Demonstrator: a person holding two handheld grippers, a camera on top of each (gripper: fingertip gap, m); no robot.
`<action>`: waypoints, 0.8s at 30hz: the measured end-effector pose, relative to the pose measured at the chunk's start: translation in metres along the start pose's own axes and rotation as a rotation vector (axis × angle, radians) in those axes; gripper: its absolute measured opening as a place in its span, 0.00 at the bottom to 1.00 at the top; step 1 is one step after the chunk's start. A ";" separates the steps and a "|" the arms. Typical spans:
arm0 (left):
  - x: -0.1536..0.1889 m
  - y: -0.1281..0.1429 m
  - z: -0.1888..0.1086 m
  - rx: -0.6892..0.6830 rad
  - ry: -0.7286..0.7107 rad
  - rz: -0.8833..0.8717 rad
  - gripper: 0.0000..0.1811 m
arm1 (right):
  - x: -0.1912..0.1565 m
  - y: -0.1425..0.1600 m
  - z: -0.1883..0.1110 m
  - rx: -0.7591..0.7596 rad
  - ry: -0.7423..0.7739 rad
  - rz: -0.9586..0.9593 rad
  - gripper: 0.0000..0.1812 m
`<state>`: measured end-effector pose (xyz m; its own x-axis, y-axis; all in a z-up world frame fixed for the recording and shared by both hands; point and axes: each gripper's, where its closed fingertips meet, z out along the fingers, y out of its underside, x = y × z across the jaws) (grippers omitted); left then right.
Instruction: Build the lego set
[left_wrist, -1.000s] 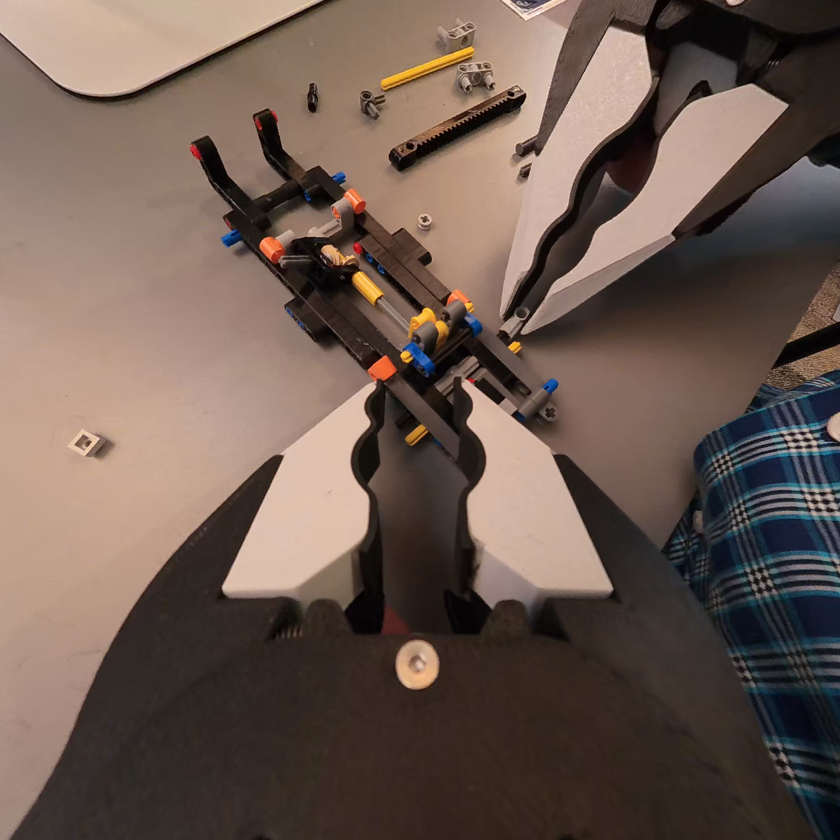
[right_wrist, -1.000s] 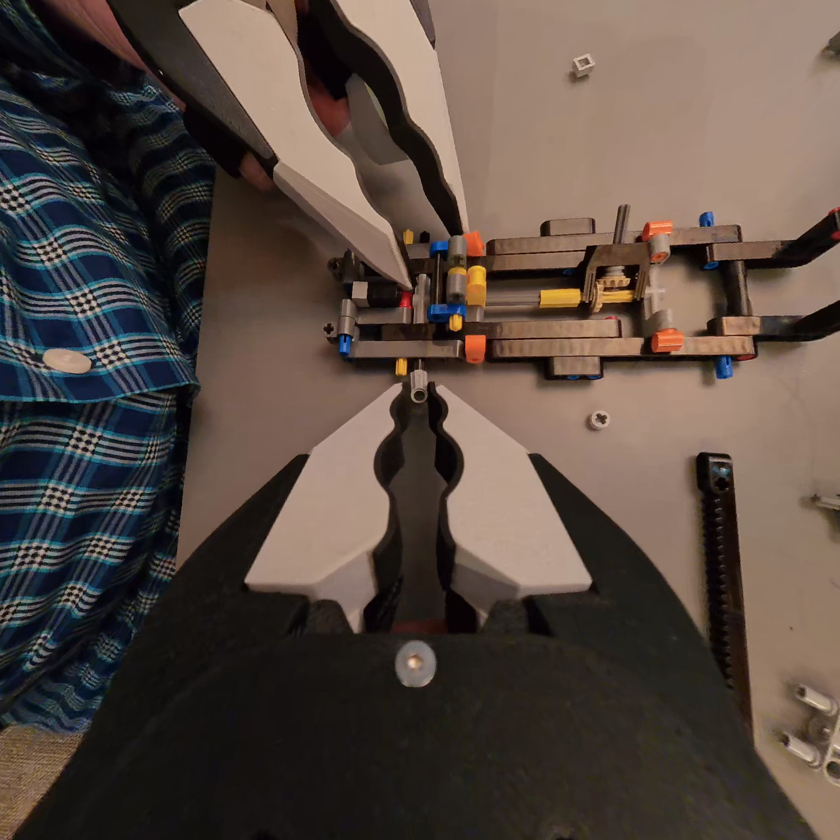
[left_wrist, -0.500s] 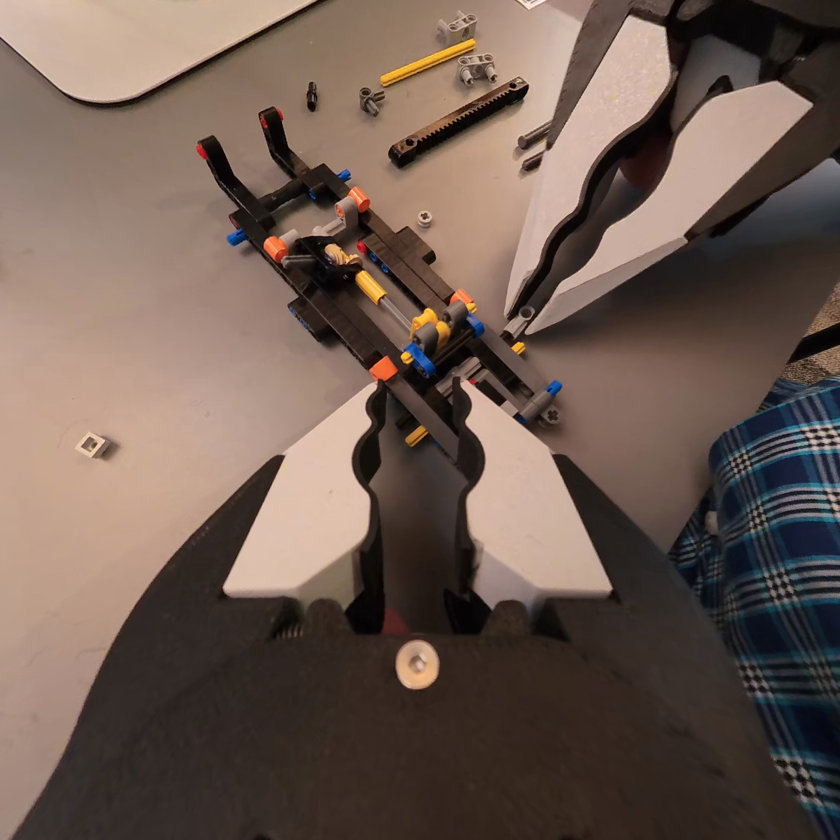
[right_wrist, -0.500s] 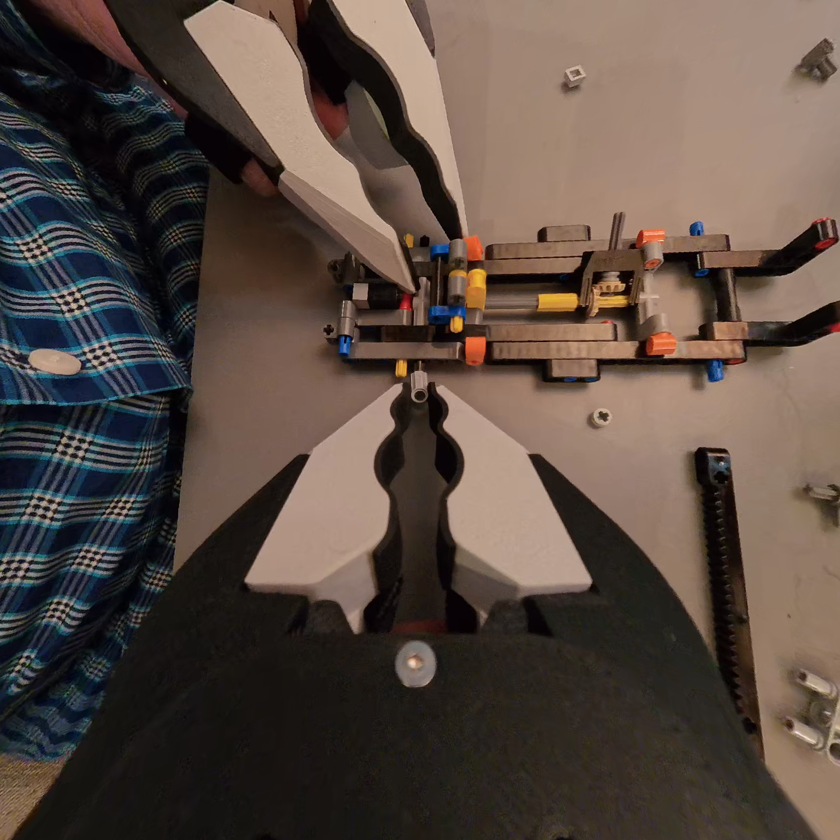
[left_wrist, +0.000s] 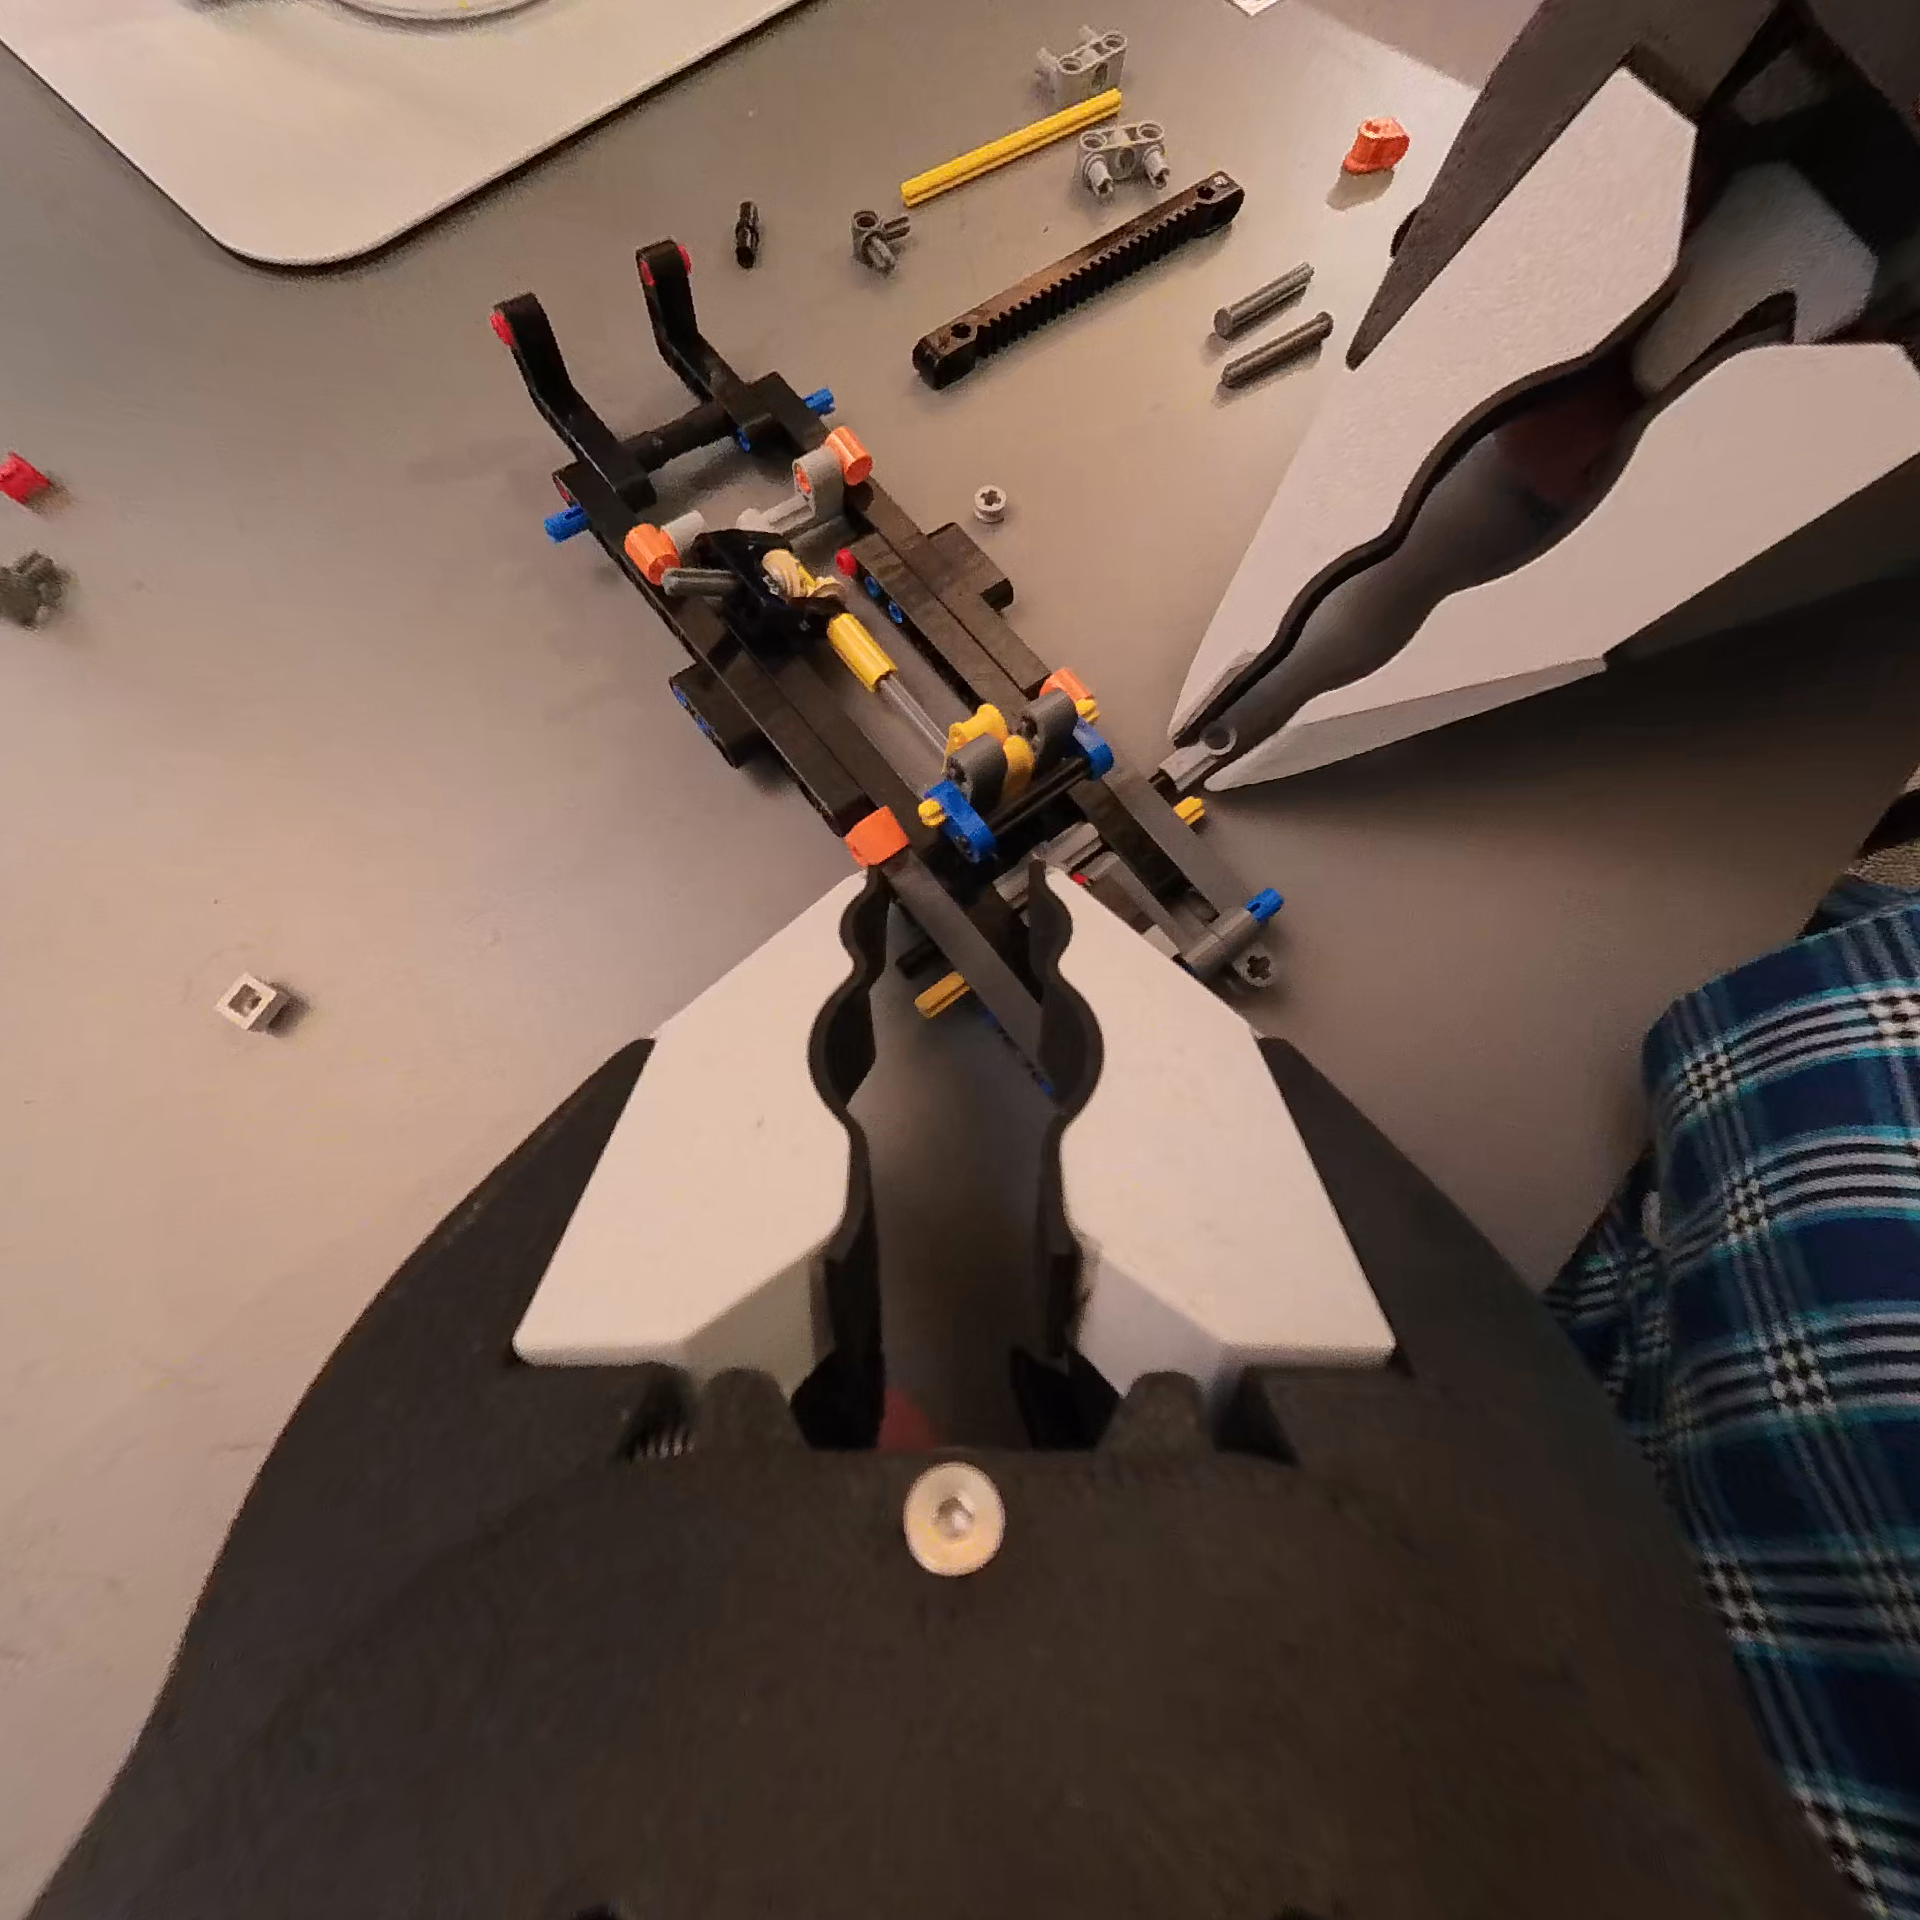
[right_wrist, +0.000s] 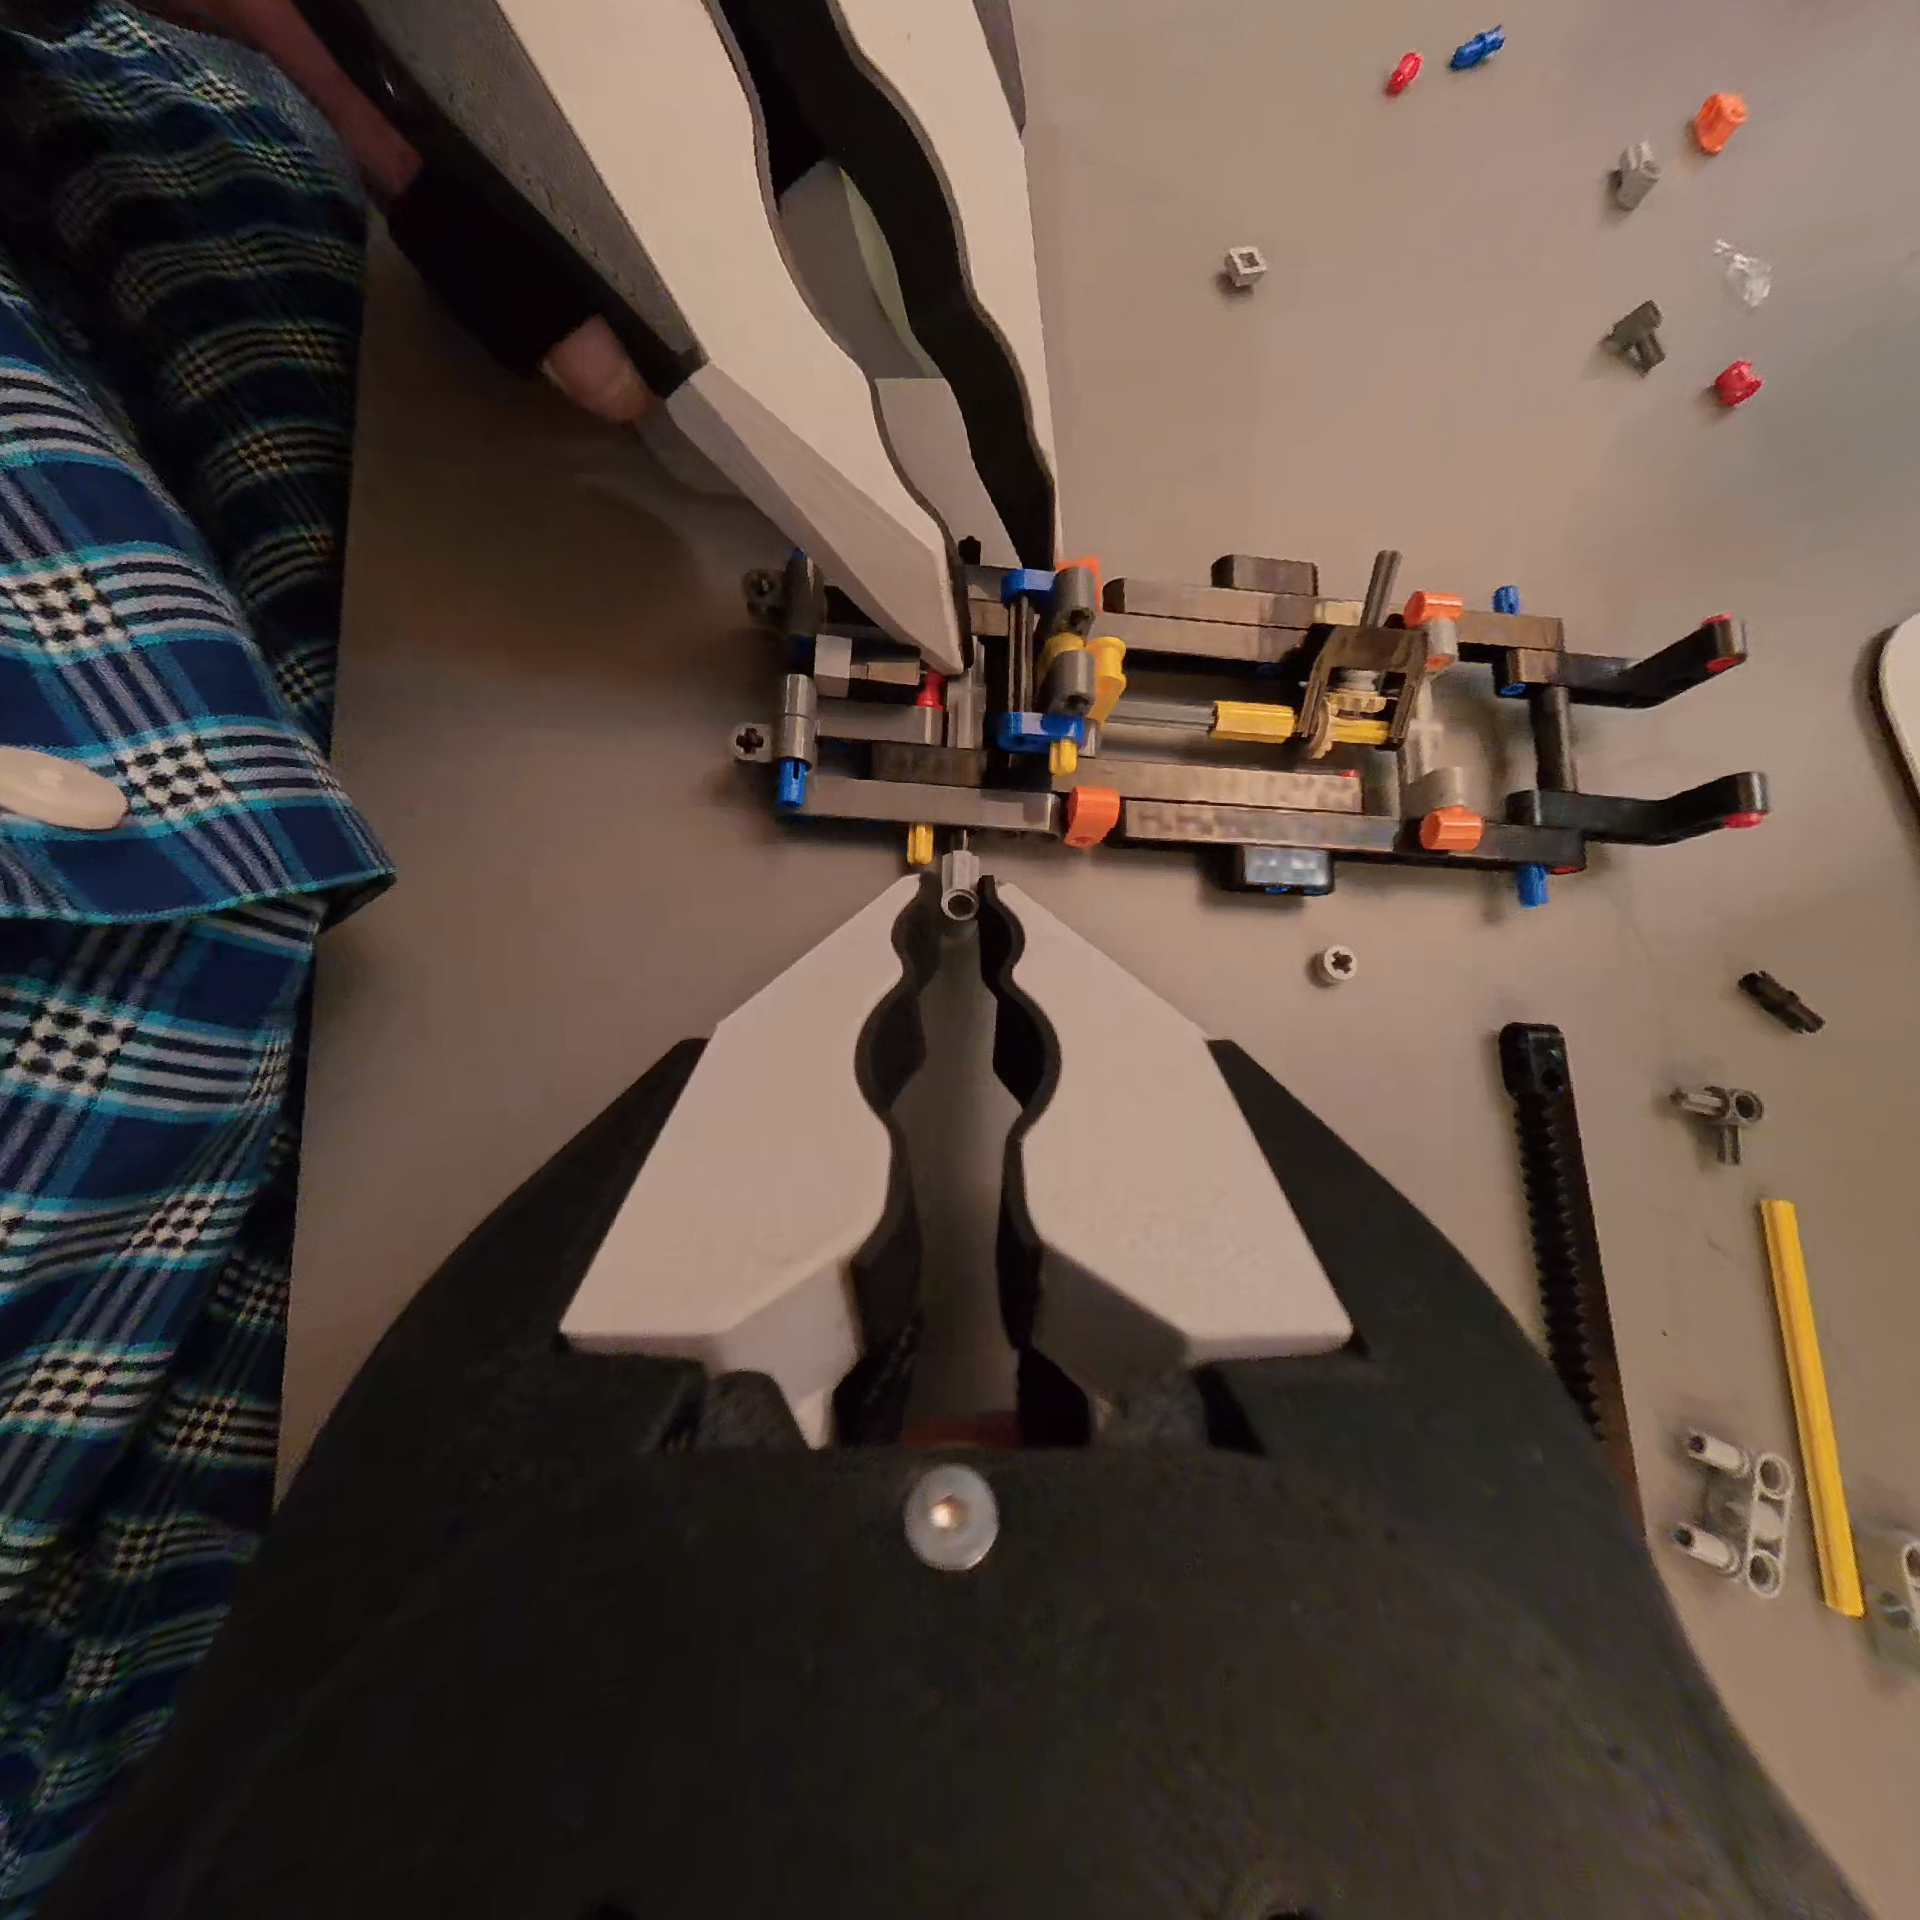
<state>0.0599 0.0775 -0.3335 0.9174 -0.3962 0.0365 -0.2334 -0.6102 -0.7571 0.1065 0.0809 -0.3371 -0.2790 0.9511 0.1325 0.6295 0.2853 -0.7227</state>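
The long black lego chassis with orange, blue and yellow parts lies on the grey table, and also shows in the right wrist view. My left gripper is shut on the grey side beam at the chassis's near end. In the right wrist view it reaches in from the top. My right gripper is shut on a small grey bush set against the chassis's side, at a thin axle end. In the left wrist view the right gripper comes in from the upper right.
Loose parts lie beyond the chassis: a black toothed rack, a yellow axle, grey connectors, two grey pins and a grey bush. A white mat lies at the far left. A plaid sleeve is at the right edge. Spacing between my two grippers at the tips: around 5 cm.
Both grips are unchanged. Both cameras have drawn back a little, so the chassis looks smaller in the right wrist view and more loose parts show at the edges.
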 end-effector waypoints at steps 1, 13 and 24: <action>0.000 0.000 0.000 0.000 -0.002 -0.003 0.14 | 0.000 0.000 0.000 0.003 0.006 0.000 0.02; 0.000 0.002 0.000 -0.005 0.029 -0.079 0.14 | 0.000 0.001 0.003 0.006 -0.005 -0.079 0.03; -0.002 0.004 0.000 -0.012 0.043 -0.134 0.14 | 0.002 -0.003 0.006 0.025 0.024 -0.139 0.02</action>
<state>0.0576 0.0758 -0.3366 0.9259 -0.3399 0.1649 -0.1141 -0.6677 -0.7357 0.0997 0.0810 -0.3388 -0.3453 0.9050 0.2484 0.5678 0.4122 -0.7125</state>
